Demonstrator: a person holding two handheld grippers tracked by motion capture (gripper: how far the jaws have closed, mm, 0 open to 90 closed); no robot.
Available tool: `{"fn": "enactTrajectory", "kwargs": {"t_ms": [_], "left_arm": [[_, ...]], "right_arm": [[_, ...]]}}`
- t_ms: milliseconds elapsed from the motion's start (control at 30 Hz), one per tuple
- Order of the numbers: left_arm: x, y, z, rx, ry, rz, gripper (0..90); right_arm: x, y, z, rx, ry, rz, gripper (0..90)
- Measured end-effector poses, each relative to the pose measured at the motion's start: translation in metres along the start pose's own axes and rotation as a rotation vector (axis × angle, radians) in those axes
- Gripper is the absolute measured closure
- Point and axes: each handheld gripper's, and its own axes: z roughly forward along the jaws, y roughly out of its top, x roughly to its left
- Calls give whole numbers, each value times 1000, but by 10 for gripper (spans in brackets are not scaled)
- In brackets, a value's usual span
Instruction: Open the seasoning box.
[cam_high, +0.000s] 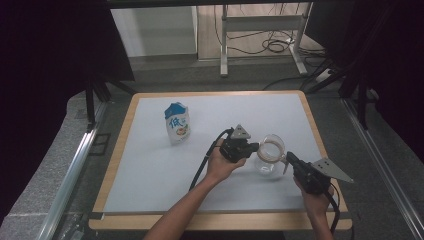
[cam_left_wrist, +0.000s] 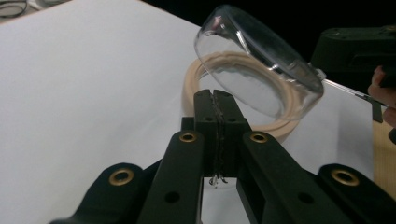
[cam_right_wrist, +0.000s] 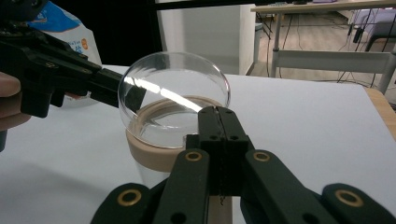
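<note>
Blue-and-white printed pouch (cam_high: 177, 123) stands upright at the left of the white-topped bench (cam_high: 150, 165), well apart from both hands. Right of it, the left forearm enters from the bottom edge and angles up and to the right; the left hand wraps the black left claw (cam_high: 254, 147), which points right, jaws pressed together on the near rim of the clear glass carafe with a tan collar (cam_high: 270, 156). In the left gripper view the carafe (cam_left_wrist: 261, 65) appears tilted, the pinched rim hidden behind the jaws. Farther right, the right hand holds the black right claw (cam_high: 288, 159) pointing up-left, jaws likewise closed at the collar's right side. Whether its pads grip glass or collar cannot be made out; the carafe's (cam_right_wrist: 173, 93) base is hidden.
</note>
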Motion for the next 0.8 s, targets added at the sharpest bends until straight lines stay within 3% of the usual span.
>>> {"fn": "enactTrajectory", "kwargs": {"t_ms": [167, 367, 467, 567, 667, 800], "left_arm": [[-2, 5, -1, -6, -33, -9, 895], [-6, 14, -4, -10, -36, 14, 895], [-10, 18, -6, -12, -38, 23, 894], [-17, 23, -6, -13, -44, 38, 894], [-23, 28, -5, -10, -53, 54, 892], [-33, 35, -3, -13, -68, 80, 889]], "right_arm": [[5, 1, -3, 15, 5, -20, 900], [22, -3, -17, 35, 46, -40, 900], [30, -11, -20, 70, 71, -47, 900], [37, -24, -14, 132, 106, -57, 900], [39, -35, -3, 191, 121, -37, 900], [42, -40, 5, 214, 137, -31, 900]]}}
